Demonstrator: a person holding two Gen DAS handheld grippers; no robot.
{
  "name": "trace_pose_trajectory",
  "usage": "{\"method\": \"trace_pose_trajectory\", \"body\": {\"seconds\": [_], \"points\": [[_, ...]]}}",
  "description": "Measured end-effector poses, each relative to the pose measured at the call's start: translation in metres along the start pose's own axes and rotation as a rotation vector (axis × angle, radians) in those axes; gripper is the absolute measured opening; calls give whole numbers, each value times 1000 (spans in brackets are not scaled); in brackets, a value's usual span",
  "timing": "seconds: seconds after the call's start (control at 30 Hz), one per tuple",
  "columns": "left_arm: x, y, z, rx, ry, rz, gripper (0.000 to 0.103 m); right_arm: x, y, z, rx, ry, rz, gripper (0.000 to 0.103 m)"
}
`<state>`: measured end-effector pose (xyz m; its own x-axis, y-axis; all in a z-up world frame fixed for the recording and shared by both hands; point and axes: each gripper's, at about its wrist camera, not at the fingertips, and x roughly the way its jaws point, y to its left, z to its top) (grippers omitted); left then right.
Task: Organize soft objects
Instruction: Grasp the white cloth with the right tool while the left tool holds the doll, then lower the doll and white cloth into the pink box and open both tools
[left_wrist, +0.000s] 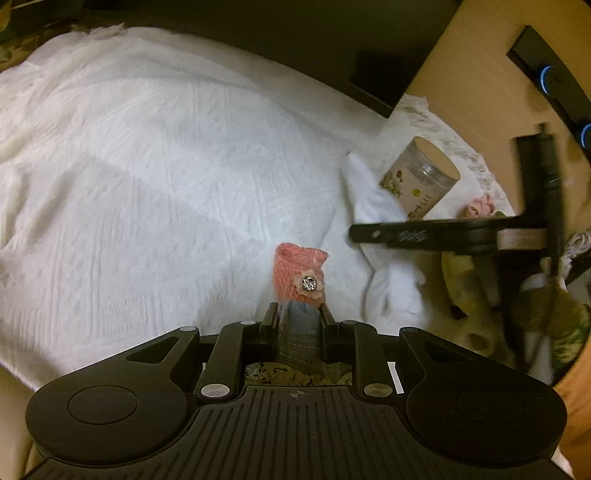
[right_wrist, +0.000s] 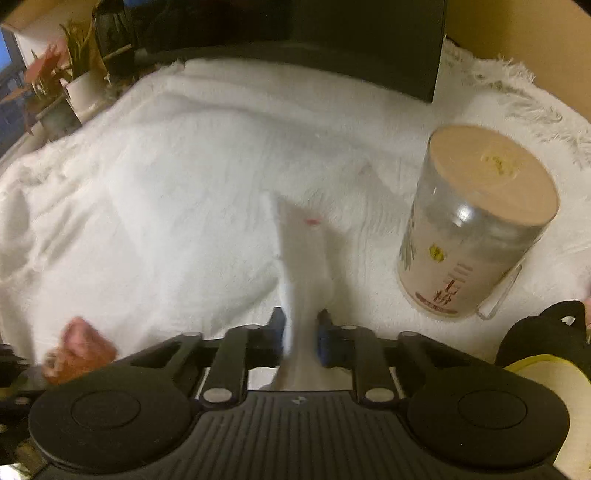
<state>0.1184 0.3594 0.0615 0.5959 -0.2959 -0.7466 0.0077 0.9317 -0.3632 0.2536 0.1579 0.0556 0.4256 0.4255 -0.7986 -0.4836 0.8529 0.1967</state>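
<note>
Your one container is the jar (right_wrist: 476, 225), standing upright on the white blanket (left_wrist: 147, 177) with its tan lid on. Its upper wall is clear, but you cannot make out what is inside. A cream label with leaf prints, a yellow round mark and a red band wraps the lower part; the writing on it is too blurred to read.

Your left gripper (left_wrist: 298, 314) is clamped on a knitted piece, grey (left_wrist: 299, 328) between the jaws and pink (left_wrist: 299, 273) beyond them, with a flower and a shiny stone sewn on. It hangs just over the blanket.

Your right gripper (right_wrist: 302, 328) is closed on a white sock (right_wrist: 303, 258), which sticks forward past the fingertips, left of the jar and near it. A small pink mark shows on the sock.

From the left wrist view, the right gripper (left_wrist: 356, 233) sits right of the pink piece, with the sock (left_wrist: 364, 184) reaching toward the jar (left_wrist: 421, 181).
</note>
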Motion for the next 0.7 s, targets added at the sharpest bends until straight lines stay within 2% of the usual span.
{"method": "trace_pose_trajectory", "body": {"seconds": [0.2, 0.3, 0.47, 0.7], "points": [[3, -15, 5, 54, -3, -60, 23, -87, -11, -9, 41, -94, 18, 12], [11, -37, 6, 94, 9, -114, 23, -130, -24, -34, 52, -120, -5, 12], [36, -98, 2, 213, 96, -252, 23, -182, -62, -84, 127, -137, -140, 12], [75, -205, -32, 411, 328, -476, 23, -269, -123, -172, 317, -187, -382, 12]]}}
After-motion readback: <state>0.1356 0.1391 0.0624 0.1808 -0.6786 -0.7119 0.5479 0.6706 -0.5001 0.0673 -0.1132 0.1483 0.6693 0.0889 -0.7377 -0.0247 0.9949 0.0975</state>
